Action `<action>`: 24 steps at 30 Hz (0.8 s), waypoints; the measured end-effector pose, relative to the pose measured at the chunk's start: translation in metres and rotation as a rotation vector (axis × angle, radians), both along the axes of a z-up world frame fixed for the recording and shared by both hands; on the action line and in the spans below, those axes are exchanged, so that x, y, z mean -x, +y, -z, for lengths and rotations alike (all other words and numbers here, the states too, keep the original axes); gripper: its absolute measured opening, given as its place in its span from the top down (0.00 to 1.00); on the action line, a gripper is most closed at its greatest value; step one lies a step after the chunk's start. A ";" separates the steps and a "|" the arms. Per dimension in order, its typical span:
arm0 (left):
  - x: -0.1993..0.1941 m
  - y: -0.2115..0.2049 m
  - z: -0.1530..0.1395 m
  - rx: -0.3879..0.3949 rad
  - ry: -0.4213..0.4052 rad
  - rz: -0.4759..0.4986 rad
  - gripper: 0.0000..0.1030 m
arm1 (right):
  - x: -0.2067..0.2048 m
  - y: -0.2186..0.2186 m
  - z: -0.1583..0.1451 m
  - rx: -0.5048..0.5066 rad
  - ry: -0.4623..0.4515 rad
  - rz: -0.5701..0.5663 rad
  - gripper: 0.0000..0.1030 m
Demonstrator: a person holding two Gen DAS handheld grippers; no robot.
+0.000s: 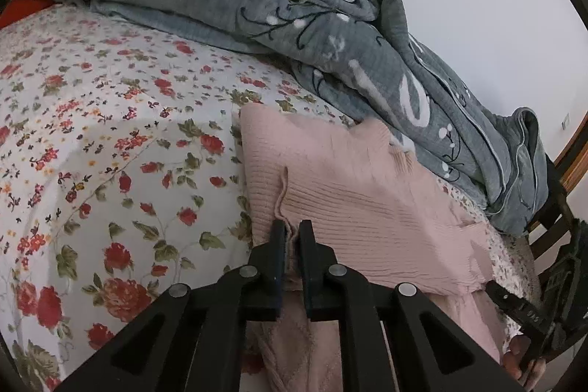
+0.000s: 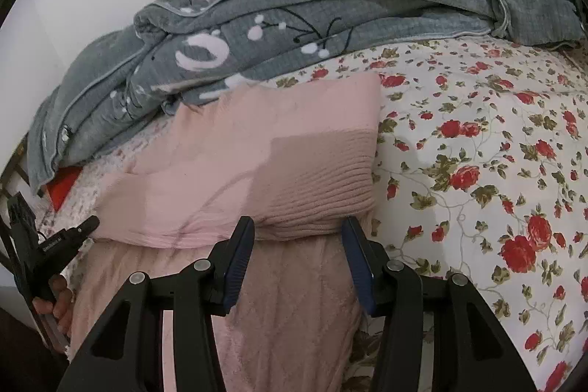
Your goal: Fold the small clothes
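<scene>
A pink sweater [image 1: 352,186] is spread on the flowered bed [image 1: 110,135], a grey quilt [image 1: 294,6] at 12 o'clock. Its edge is pinched by the left tongs [image 1: 292,234]; the right tongs [image 2: 297,230] are held released over its hem.

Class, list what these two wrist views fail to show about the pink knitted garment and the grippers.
- Pink knitted garment: its near edge is hidden in the left wrist view by the left gripper.
- What kind of garment: unclear in both views; it lies partly folded.
- Right gripper: whether it touches the fabric is unclear.
- Red item: mostly hidden in the right wrist view under the grey quilt.
</scene>
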State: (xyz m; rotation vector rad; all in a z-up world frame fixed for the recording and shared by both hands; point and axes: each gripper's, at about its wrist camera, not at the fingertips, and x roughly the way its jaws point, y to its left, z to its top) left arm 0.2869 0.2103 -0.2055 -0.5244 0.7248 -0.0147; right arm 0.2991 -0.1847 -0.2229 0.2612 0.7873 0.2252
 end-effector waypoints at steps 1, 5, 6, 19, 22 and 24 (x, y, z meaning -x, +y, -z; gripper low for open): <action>0.001 -0.001 -0.001 -0.009 -0.001 0.001 0.89 | 0.000 0.002 0.000 0.007 0.002 -0.003 0.49; 0.005 -0.013 -0.007 -0.078 -0.006 0.026 0.71 | 0.002 0.008 -0.002 0.044 -0.006 -0.018 0.44; 0.006 -0.017 -0.009 -0.105 -0.005 0.030 0.64 | 0.003 0.009 -0.003 0.055 -0.007 -0.018 0.44; 0.059 -0.036 -0.028 -0.291 -0.046 0.031 0.41 | 0.073 0.005 -0.030 0.118 -0.130 -0.014 0.53; 0.079 -0.039 -0.036 -0.319 -0.074 0.030 0.45 | 0.099 0.001 -0.027 0.171 -0.123 -0.008 0.65; 0.091 -0.042 -0.034 -0.313 -0.052 0.060 0.50 | 0.121 -0.004 -0.023 0.199 -0.126 0.003 0.65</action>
